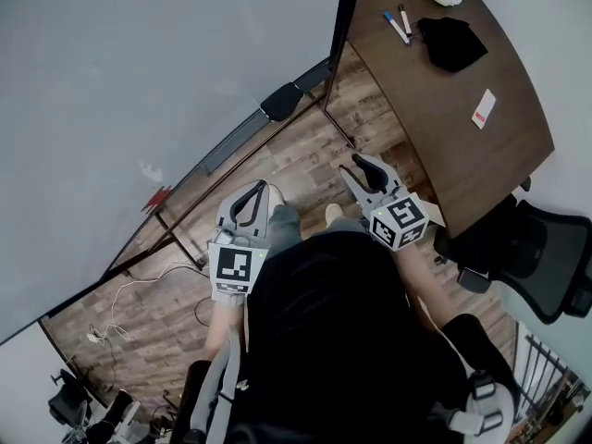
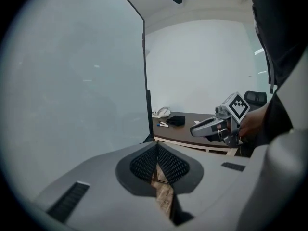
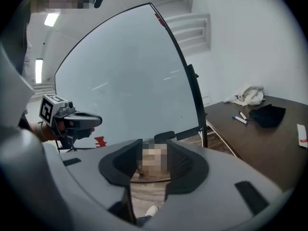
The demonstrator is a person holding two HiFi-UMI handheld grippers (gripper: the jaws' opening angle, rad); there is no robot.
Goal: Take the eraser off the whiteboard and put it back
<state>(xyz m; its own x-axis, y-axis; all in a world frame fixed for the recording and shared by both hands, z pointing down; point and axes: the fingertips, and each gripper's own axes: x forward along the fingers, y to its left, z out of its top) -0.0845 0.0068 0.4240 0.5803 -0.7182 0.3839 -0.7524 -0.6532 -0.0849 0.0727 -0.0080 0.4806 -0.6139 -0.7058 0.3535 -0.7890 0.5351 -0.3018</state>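
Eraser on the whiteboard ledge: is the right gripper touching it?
Apart. The head view shows bare wooden floor between the eraser and the right gripper, whose fingers are open and empty.

Head camera looks steeply down on the left gripper (image 1: 258, 192) and right gripper (image 1: 359, 165); each gripper's camera faces out past its jaws, sharing whiteboard (image 2: 72, 90) and desk (image 2: 195, 121) ahead.

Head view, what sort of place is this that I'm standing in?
Most likely an office or meeting room. A large whiteboard stands on a wheeled frame over wood-look flooring, a dark wooden table holds markers, and a black office chair sits beside it.
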